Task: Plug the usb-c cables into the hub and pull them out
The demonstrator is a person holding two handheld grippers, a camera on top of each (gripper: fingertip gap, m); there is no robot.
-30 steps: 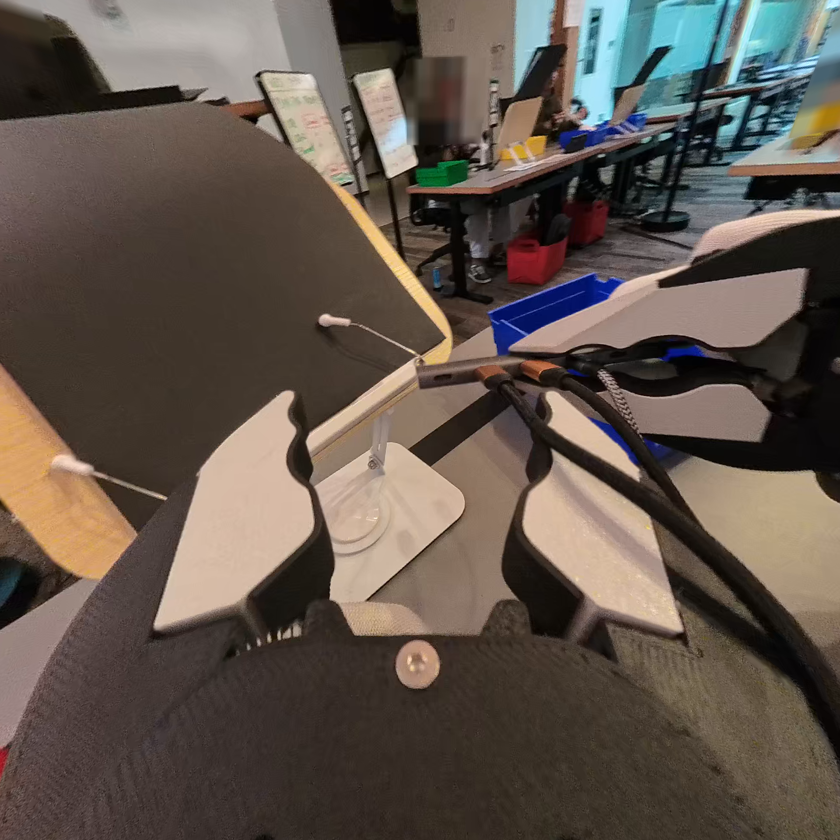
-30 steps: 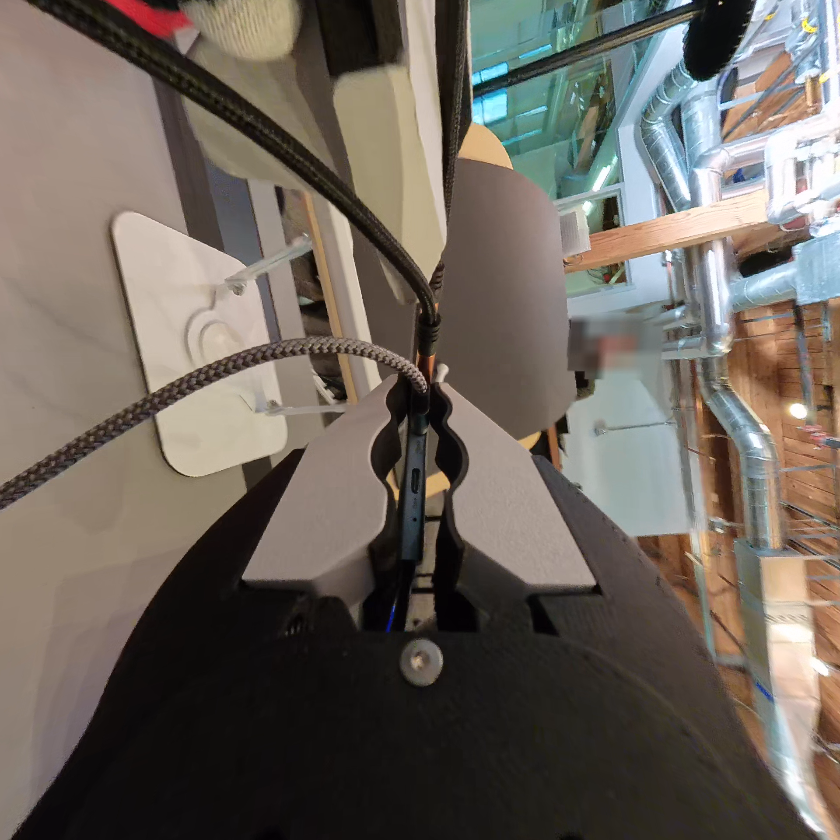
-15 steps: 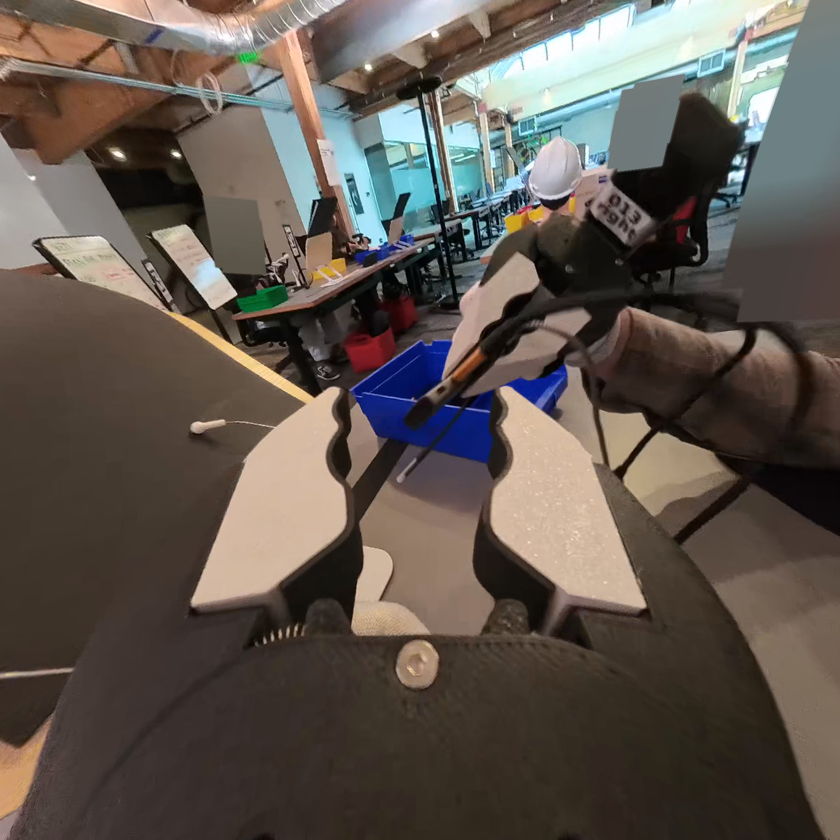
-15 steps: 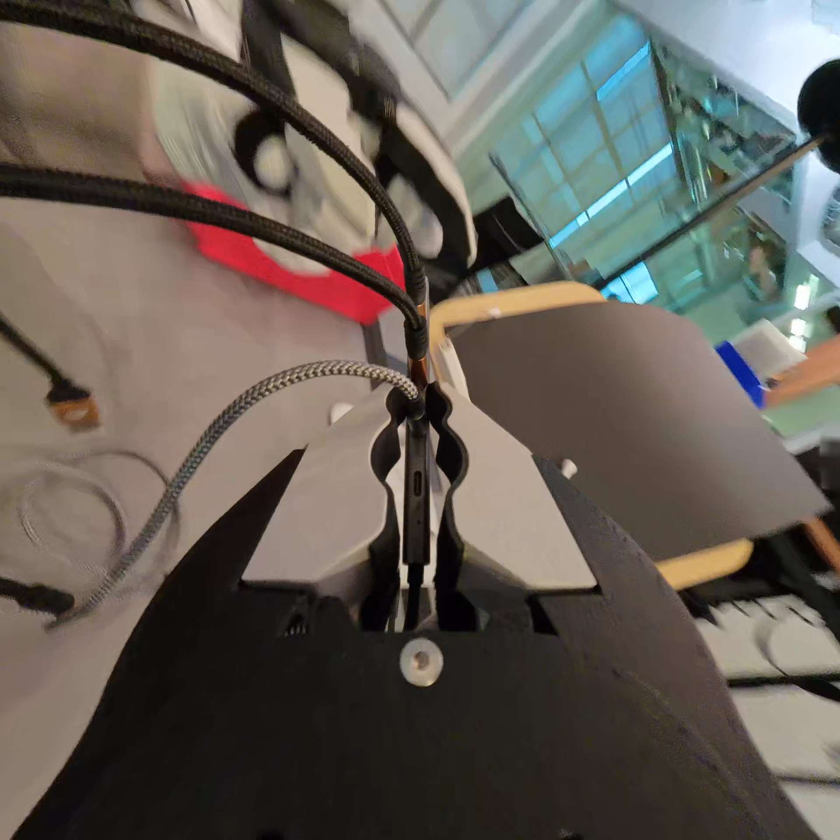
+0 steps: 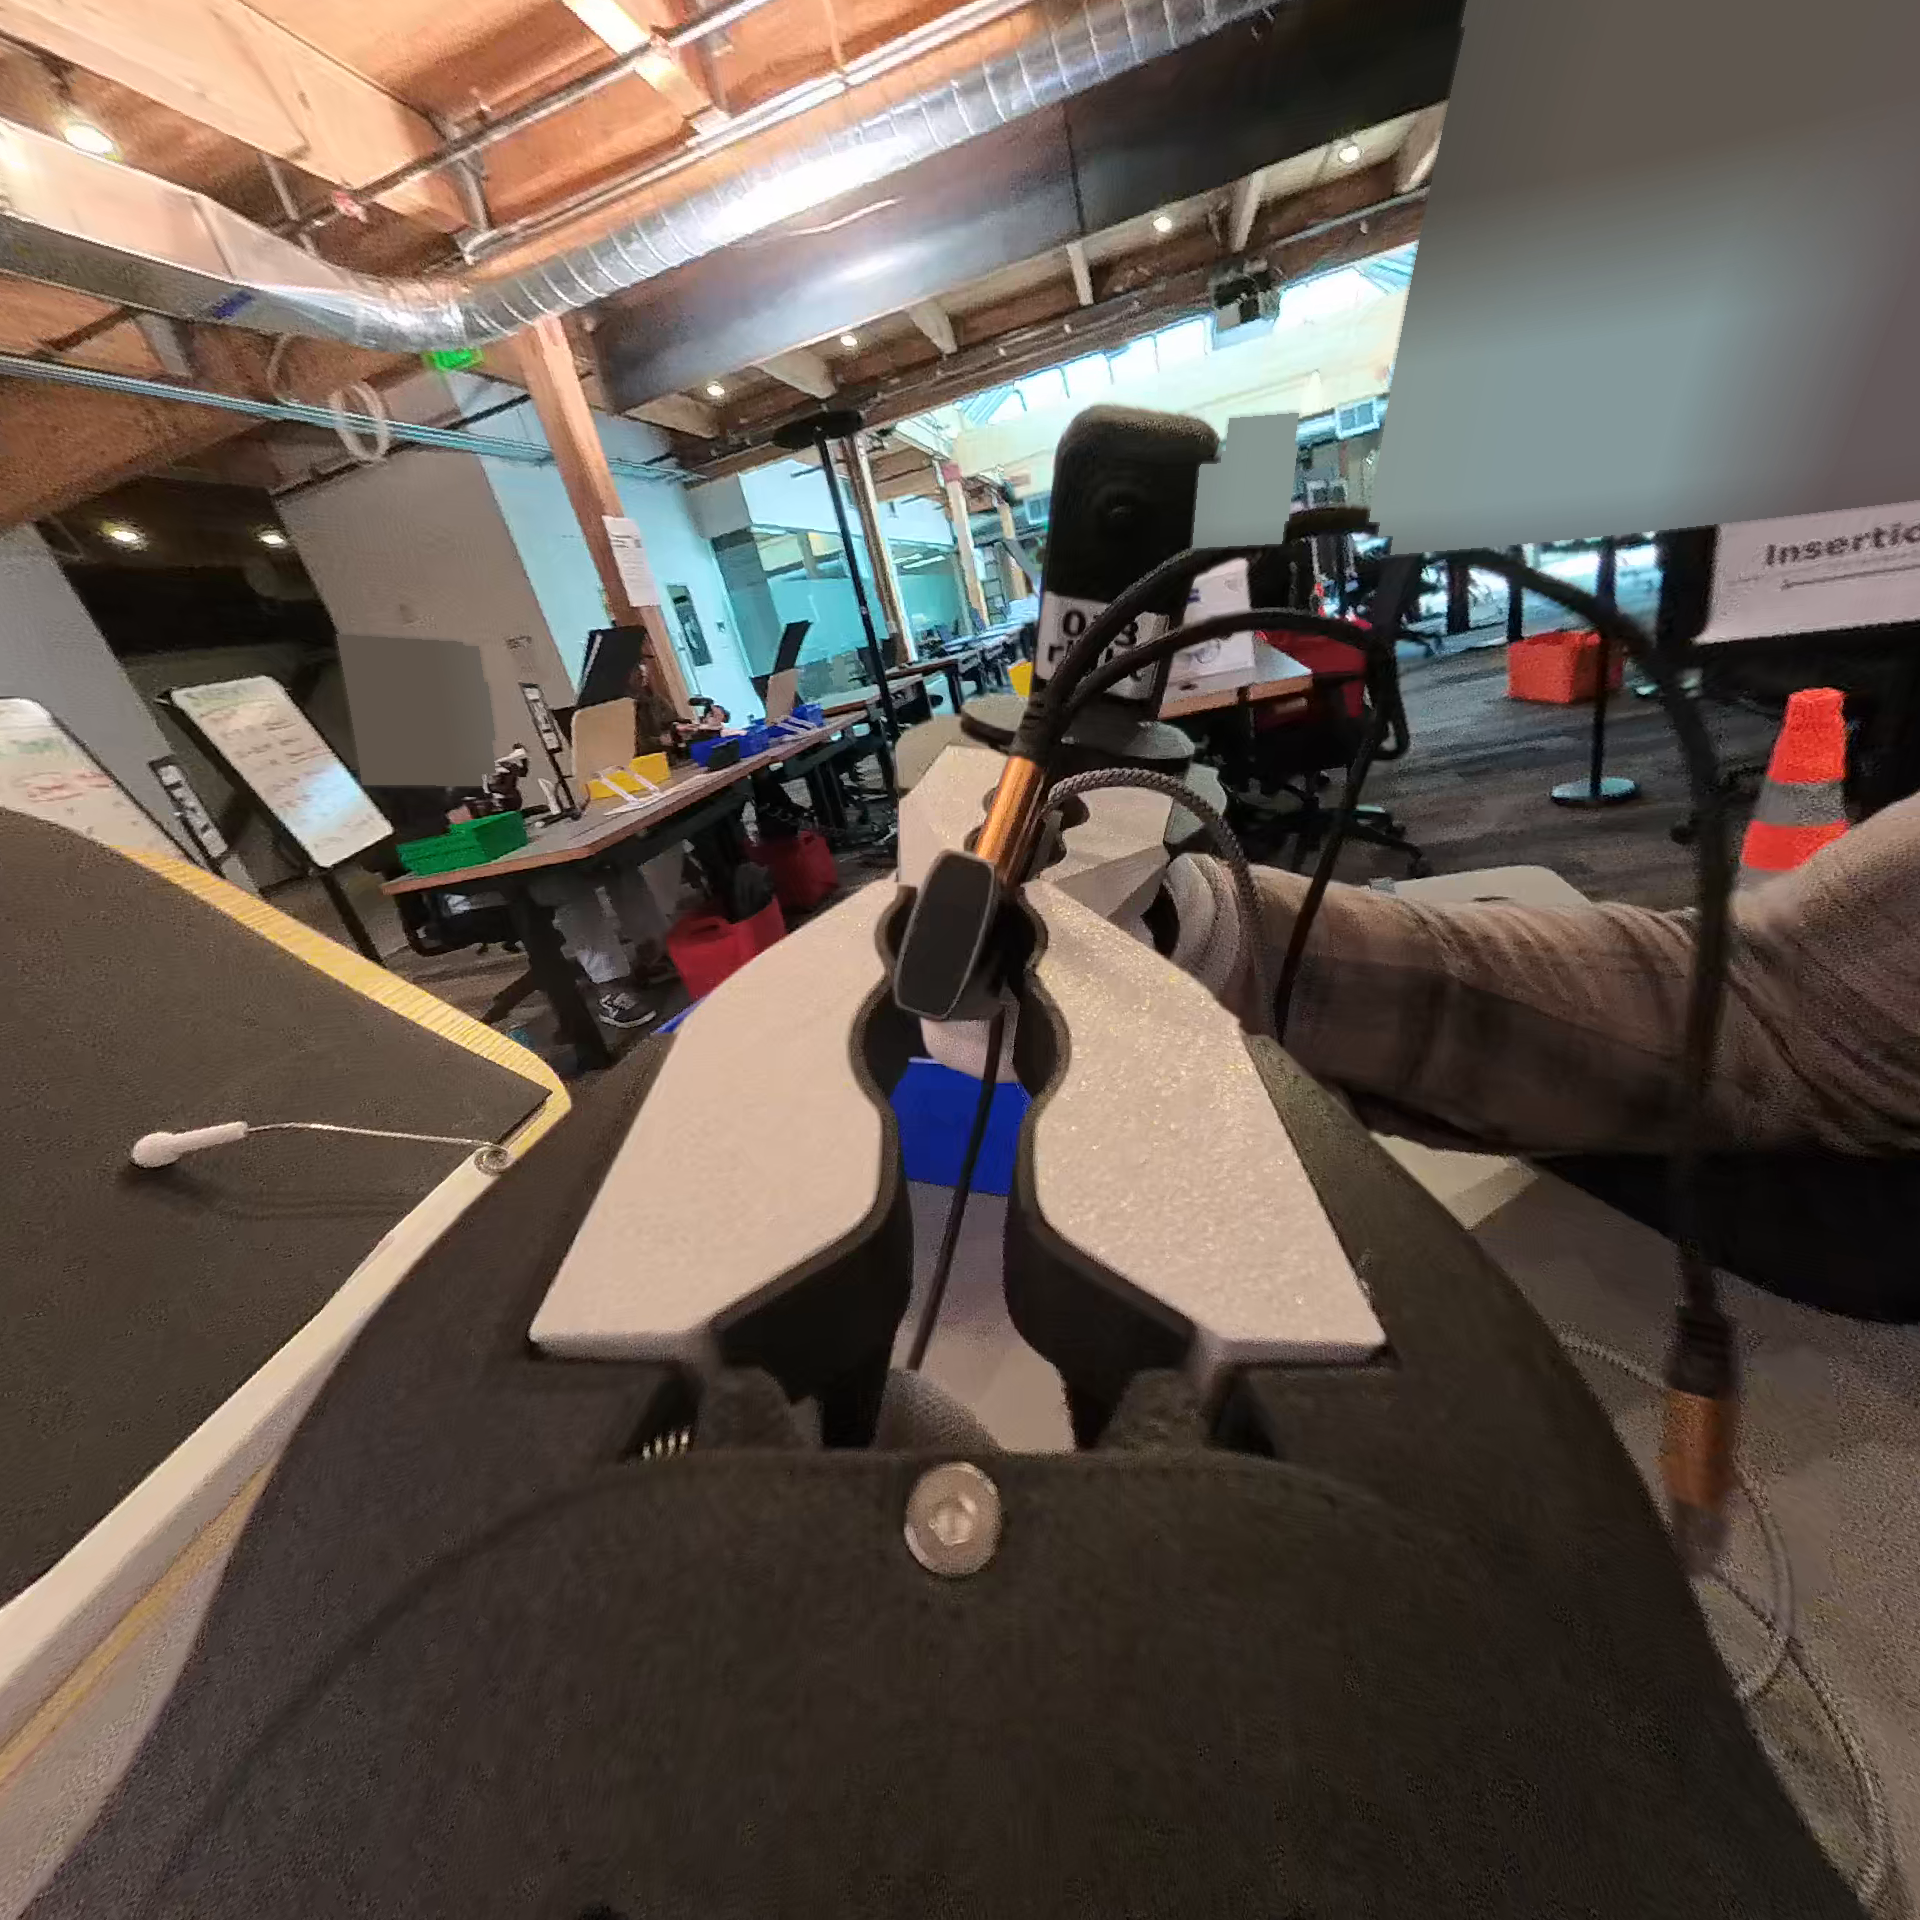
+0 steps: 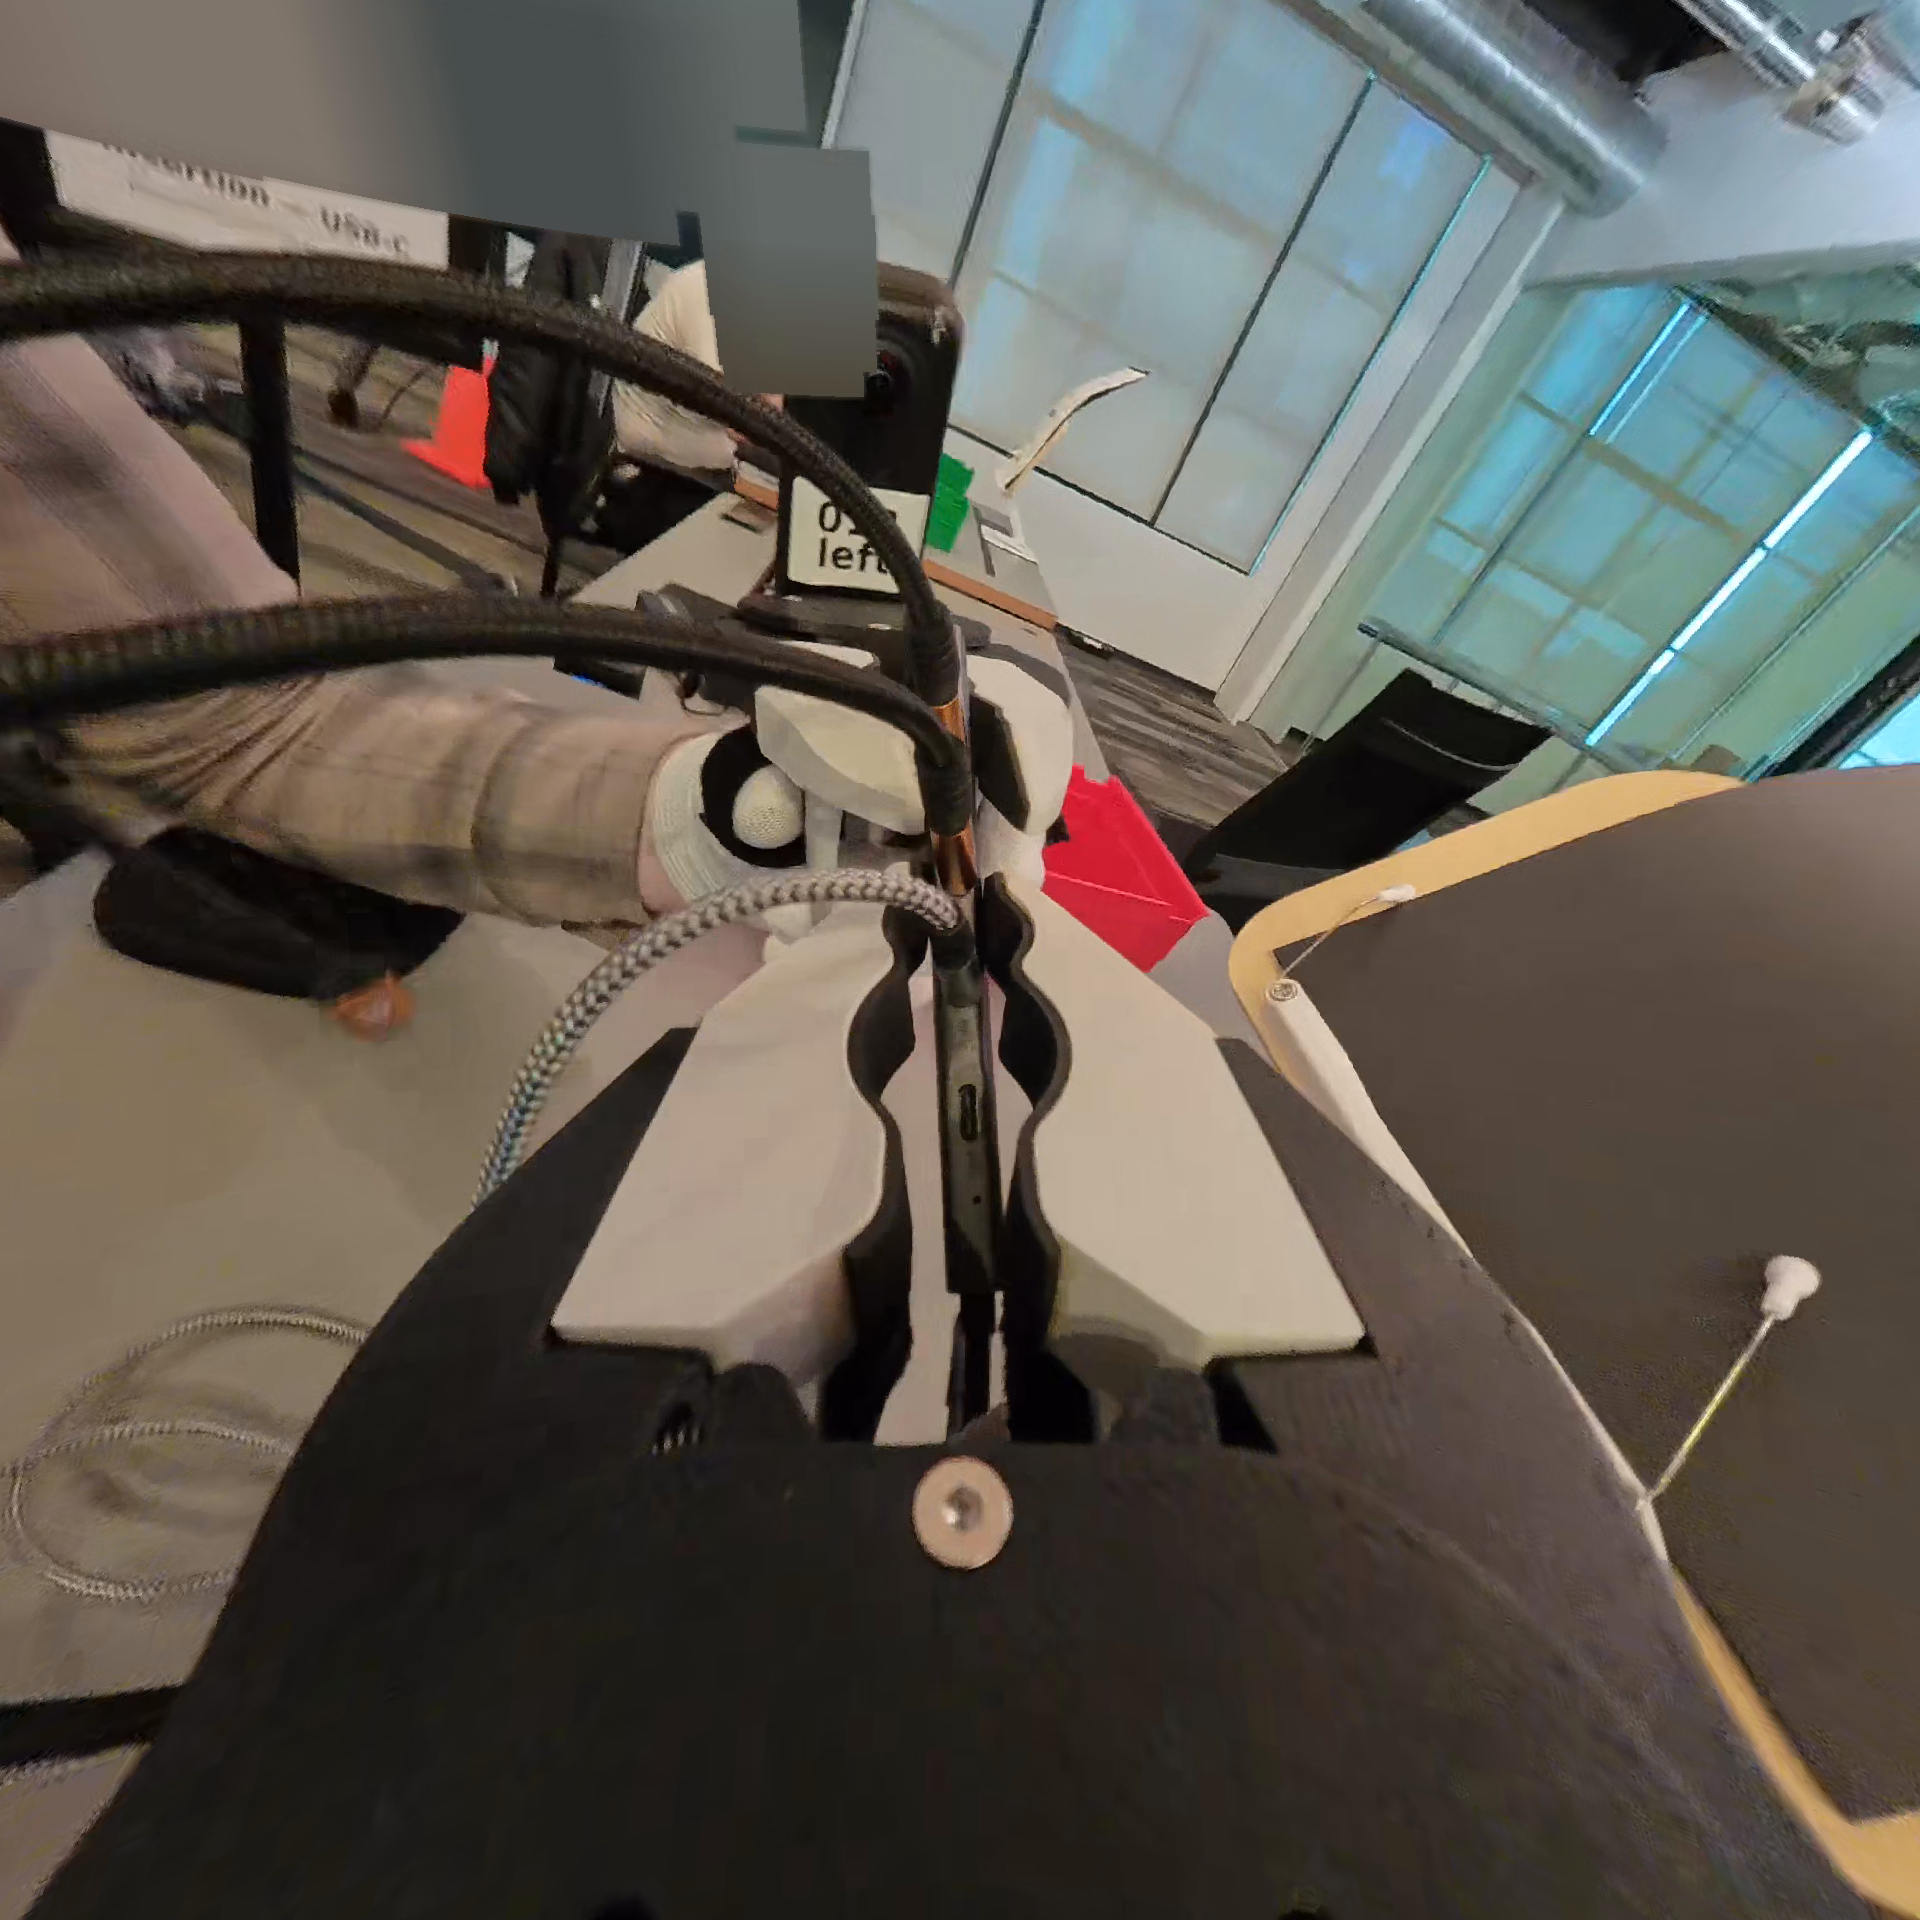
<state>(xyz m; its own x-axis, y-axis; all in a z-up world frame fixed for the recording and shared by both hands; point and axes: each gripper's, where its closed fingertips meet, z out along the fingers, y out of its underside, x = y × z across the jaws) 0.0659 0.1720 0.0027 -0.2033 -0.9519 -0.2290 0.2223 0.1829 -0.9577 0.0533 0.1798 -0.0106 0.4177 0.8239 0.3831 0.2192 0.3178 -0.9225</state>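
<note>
My right gripper (image 6: 961, 914) is shut on the thin dark hub (image 6: 966, 1122), held edge-on between its fingers. Two black braided cables (image 6: 520, 312) with copper plugs (image 6: 951, 852) and a grey braided cable (image 6: 644, 966) run into the hub's far end. In the left wrist view my left gripper (image 5: 961, 925) is closed around the hub's other end (image 5: 940, 945), facing the right gripper (image 5: 1023, 862). A copper plug (image 5: 1008, 821) rises just behind it. A thin cable hangs from the hub. A loose copper plug (image 5: 1694, 1455) dangles at the right.
A black board with a wooden edge (image 5: 208, 1039) stands at the left, and it shows at the right in the right wrist view (image 6: 1610, 1091). A blue bin (image 5: 956, 1122) sits behind the fingers. A thin coiled cable (image 6: 125, 1455) lies on the grey table (image 6: 208, 1143). A sleeve (image 5: 1558, 987) crosses the right. Both grippers' tips are close together, under 4 cm apart.
My left gripper was open and apart from the hub; it has now closed on the hub's end. The right gripper swung the hub up and toward the left gripper, still gripping it.
</note>
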